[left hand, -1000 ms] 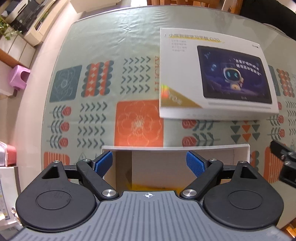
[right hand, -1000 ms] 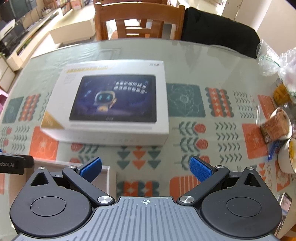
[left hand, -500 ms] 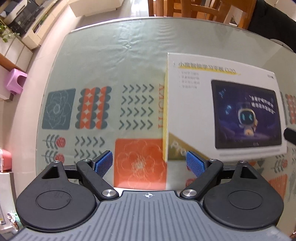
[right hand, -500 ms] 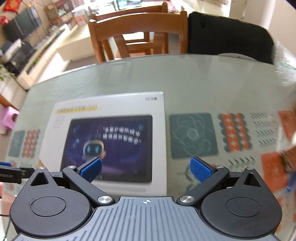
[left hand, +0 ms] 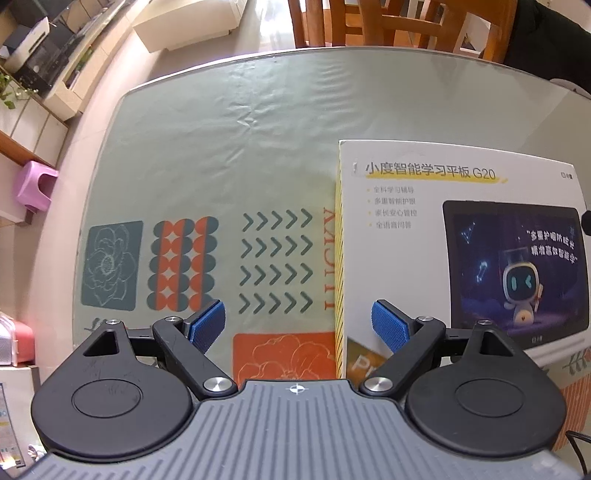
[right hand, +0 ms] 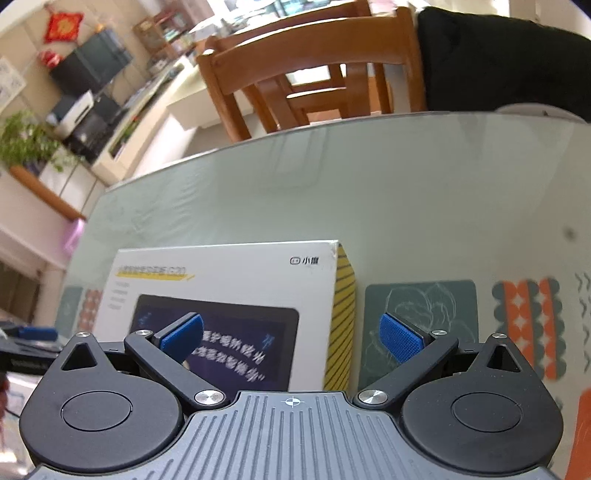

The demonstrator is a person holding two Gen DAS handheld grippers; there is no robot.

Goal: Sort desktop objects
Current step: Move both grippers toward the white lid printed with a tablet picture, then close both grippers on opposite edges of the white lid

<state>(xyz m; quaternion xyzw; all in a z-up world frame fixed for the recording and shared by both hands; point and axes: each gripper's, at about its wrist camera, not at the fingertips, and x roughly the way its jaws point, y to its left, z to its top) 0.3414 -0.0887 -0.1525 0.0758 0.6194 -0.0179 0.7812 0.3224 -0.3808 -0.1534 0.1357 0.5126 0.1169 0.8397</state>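
Left wrist view, left to right: a purple stool [left hand: 34, 184] on the floor beside the table; the glass-topped table [left hand: 229, 147] with a patterned cloth beneath; the left gripper [left hand: 297, 325], jaws spread wide and holding nothing, its left blue pad [left hand: 207, 325] over the cloth and its right blue pad [left hand: 388, 328] over the lid of the tablet box [left hand: 417, 258]. The white box lies flat on the table to the right of centre; its yellow-striped left edge falls between the two pads, so the jaws straddle that edge. Whether either pad touches the box cannot be told. Wooden chairs [left hand: 402, 22] stand beyond the far table rim.

Right wrist view, left to right: part of the other gripper [right hand: 29, 350] at the far left margin; the tablet box [right hand: 229, 280] at lower left of centre; the right gripper [right hand: 291, 338], likewise wide open and empty, its left pad over the printed screen and its right pad beyond the box's striped right side, over a dark floral square [right hand: 421, 299] of the cloth
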